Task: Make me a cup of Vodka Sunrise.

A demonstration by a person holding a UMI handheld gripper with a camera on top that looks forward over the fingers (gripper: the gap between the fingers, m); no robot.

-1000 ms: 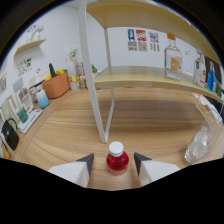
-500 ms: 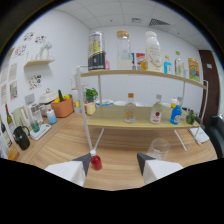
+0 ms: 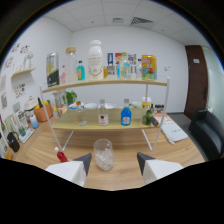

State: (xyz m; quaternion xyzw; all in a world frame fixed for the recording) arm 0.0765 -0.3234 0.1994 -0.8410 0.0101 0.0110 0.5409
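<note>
Now the hand-held gripper [image 3: 114,161] hangs above the wooden counter [image 3: 125,175] with its two white fingers [image 3: 152,167] spread apart and nothing pressed between them. A clear glass [image 3: 103,154] with ice in the bottom stands on the counter just ahead of the fingers, a little nearer to the left one, and neither finger touches it. Left of the glass, close beside the left finger, a small bottle with a red cap [image 3: 61,156] stands on the counter.

Farther away there is a two-level shelf rack [image 3: 107,126] with white legs. On its lower board a clear bottle with a red label [image 3: 102,114] stands near the middle, a blue bottle [image 3: 126,116] is just to the right of it, and a dark green bottle [image 3: 147,118] is further right. On the upper board a large pale bottle [image 3: 95,60] stands in the middle, with a tall dark jar [image 3: 52,70] at the left end and several colourful boxes [image 3: 131,65] to the right. At the far right, a dark chair [image 3: 207,132] is beside the counter.
</note>
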